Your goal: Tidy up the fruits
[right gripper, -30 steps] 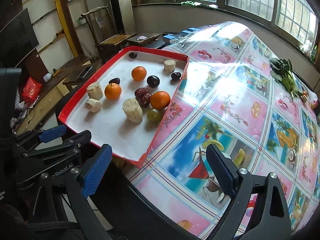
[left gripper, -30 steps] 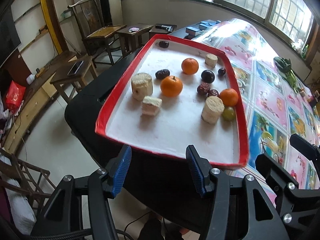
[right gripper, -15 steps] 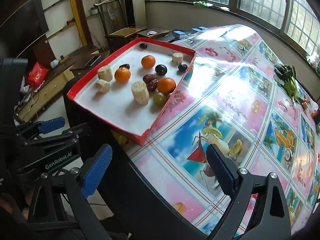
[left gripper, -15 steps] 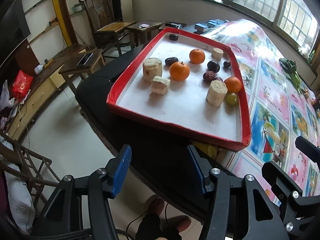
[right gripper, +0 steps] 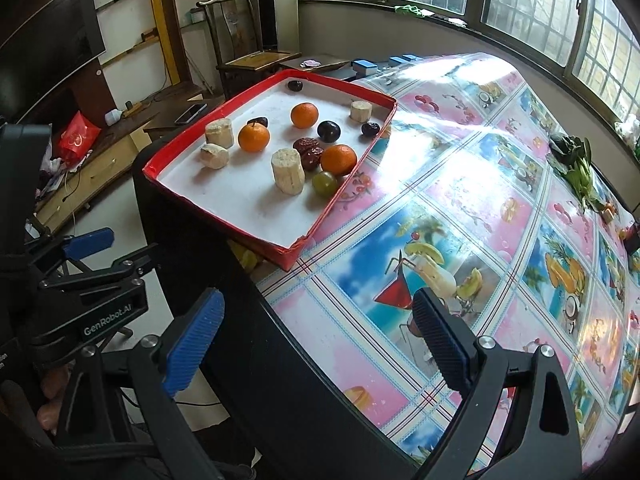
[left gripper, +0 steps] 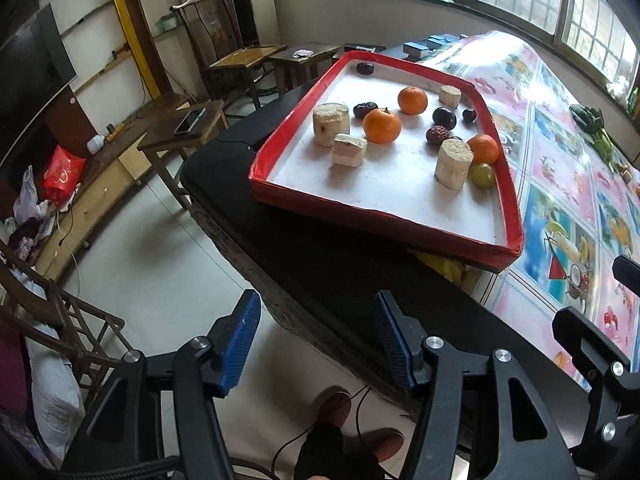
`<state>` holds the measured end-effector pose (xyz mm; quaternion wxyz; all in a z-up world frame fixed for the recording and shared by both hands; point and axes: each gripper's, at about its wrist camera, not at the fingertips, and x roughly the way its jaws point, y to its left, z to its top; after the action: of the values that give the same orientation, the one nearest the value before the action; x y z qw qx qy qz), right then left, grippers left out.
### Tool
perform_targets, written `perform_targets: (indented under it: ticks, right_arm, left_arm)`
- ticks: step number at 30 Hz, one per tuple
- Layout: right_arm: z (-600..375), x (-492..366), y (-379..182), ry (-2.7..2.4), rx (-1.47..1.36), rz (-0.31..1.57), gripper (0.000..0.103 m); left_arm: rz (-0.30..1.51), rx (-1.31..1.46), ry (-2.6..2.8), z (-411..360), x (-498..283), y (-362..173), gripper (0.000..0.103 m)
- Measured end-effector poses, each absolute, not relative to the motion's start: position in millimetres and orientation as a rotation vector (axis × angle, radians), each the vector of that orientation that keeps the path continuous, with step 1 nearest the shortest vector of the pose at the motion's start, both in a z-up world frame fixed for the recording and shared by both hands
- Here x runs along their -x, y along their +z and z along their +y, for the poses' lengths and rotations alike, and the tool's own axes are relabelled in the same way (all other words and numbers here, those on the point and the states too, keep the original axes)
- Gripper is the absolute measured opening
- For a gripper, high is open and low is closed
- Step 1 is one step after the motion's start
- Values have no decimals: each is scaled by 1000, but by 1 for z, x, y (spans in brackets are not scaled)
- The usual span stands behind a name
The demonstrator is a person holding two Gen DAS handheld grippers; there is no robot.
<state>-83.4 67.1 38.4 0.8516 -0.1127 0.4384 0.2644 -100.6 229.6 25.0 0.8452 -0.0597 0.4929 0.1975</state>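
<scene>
Fruits (left gripper: 381,125) lay mixed in the red tray (left gripper: 384,216) on the surface, unsorted by kind; both tongs, left (left gripper: 318,342) and right (right gripper: 316,340), stood apart, empty, well short of it.

left gripper (left gripper: 318,342) jaws apart, right gripper (right gripper: 316,338) jaws wide, both empty

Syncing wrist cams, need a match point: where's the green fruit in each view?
Left wrist: green fruit right of centre, by the tray's right rim, touching the near pale cylinder.
Right wrist: green fruit centre, upper half, just right of that cylinder.
Shared landmark: red tray, near corner over the tablecloth edge.
</scene>
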Motion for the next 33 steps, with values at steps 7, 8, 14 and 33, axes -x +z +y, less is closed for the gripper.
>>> perform_targets:
  ticks: [7, 8, 14, 33]
  right_arm:
    - [66, 84, 36, 551, 248, 929, 95]
    - [65, 84, 35, 551, 247, 932, 95]
    - [65, 83, 33, 546, 258, 938, 95]
    - [68, 81, 27, 545, 282, 951, 95]
  left_arm:
    - [1007, 144, 374, 229, 104, 26, 59]
    - [997, 121, 383, 226, 105, 26, 59]
    - [984, 114, 366, 225, 107, 30, 59]
    - [1016, 193, 387, 234, 108, 26, 59]
